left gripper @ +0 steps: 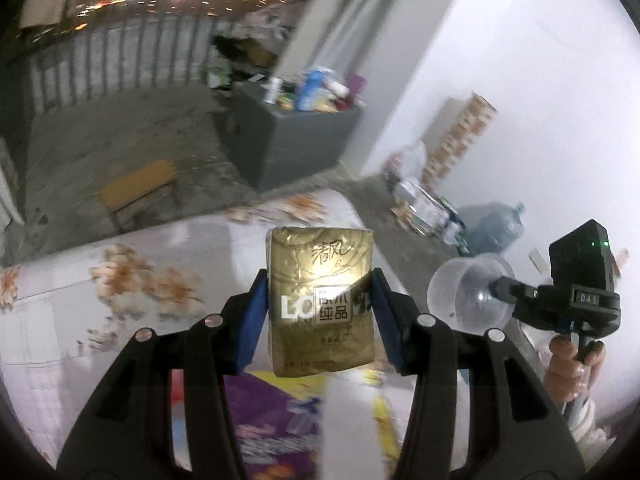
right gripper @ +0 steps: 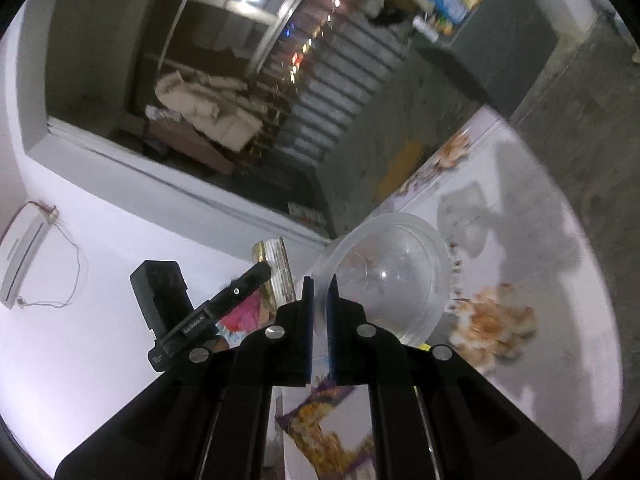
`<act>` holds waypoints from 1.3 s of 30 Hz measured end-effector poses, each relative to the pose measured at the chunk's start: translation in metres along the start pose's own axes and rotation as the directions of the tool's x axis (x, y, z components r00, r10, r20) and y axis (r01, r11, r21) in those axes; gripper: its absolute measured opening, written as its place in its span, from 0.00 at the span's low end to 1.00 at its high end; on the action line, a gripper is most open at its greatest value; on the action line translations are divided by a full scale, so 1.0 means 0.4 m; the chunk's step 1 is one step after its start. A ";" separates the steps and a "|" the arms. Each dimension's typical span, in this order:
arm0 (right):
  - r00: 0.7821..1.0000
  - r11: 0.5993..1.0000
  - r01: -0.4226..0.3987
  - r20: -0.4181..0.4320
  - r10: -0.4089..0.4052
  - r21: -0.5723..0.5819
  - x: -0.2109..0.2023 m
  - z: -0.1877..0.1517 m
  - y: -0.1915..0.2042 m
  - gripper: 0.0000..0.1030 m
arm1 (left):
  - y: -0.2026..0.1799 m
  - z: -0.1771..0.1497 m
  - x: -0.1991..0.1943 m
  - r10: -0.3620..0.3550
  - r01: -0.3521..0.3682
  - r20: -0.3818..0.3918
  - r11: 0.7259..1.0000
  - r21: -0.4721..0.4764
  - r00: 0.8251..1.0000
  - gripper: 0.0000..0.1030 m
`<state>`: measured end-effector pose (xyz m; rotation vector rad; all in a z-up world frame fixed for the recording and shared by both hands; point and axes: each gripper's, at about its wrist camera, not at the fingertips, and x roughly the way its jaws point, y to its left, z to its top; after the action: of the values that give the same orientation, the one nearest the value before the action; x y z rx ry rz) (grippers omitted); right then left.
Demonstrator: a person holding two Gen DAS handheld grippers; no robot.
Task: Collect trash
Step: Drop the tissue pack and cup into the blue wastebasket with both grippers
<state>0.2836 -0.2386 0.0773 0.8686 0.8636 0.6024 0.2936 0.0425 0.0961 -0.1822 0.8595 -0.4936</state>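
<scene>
My left gripper is shut on a gold tissue pack and holds it up above the floral-cloth table. My right gripper is shut on the rim of a clear plastic cup, held in the air; it also shows in the left wrist view to the right of the pack. The gold pack shows edge-on in the right wrist view. A purple snack wrapper lies below the left gripper and shows under the right gripper.
A grey bin full of bottles and packets stands on the concrete floor beyond the table. A small wooden stool is to the left. Boxes, bags and a water jug line the white wall.
</scene>
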 end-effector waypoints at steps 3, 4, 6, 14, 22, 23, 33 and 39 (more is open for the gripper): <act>0.997 1.000 0.017 0.081 -0.019 0.022 -0.146 -0.037 -0.041 0.06 | -0.121 -0.017 0.039 -0.101 0.103 -0.081 0.994 0.025 0.992 0.46; 0.994 0.999 0.028 0.107 -0.031 0.030 -0.192 -0.049 -0.055 0.06 | -0.168 -0.023 0.055 -0.127 0.133 -0.109 0.990 0.046 0.986 0.46; 0.982 0.996 0.060 0.174 -0.069 0.059 -0.297 -0.080 -0.093 0.06 | -0.267 -0.040 0.097 -0.149 0.166 -0.156 0.980 0.105 0.976 0.46; 0.890 0.937 0.154 0.367 -0.269 0.314 -0.657 -0.247 -0.335 0.06 | -0.654 -0.161 0.350 -0.166 0.287 -0.386 0.915 0.282 0.908 0.46; 0.827 0.772 0.156 0.346 -0.443 0.616 -0.772 -0.369 -0.646 0.06 | -0.929 -0.357 0.683 -0.107 0.351 -0.605 0.886 0.301 0.789 0.46; 0.824 0.752 0.150 0.339 -0.454 0.642 -0.777 -0.378 -0.682 0.06 | -0.939 -0.376 0.712 -0.101 0.354 -0.621 0.887 0.298 0.777 0.46; 0.820 0.512 0.044 0.261 -0.508 0.858 -0.788 -0.409 -1.085 0.51 | -1.087 -0.523 1.004 -0.023 0.334 -0.661 0.876 0.348 0.750 0.64; 0.826 0.406 -0.033 0.254 -0.503 0.913 -0.763 -0.466 -1.233 0.68 | -1.110 -0.515 1.030 -0.063 0.340 -0.658 0.891 0.302 0.751 0.66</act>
<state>0.0210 -0.6513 -0.2855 1.7502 0.7697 -0.4822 0.2108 -0.5367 -0.1627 0.3059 1.3868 -0.9685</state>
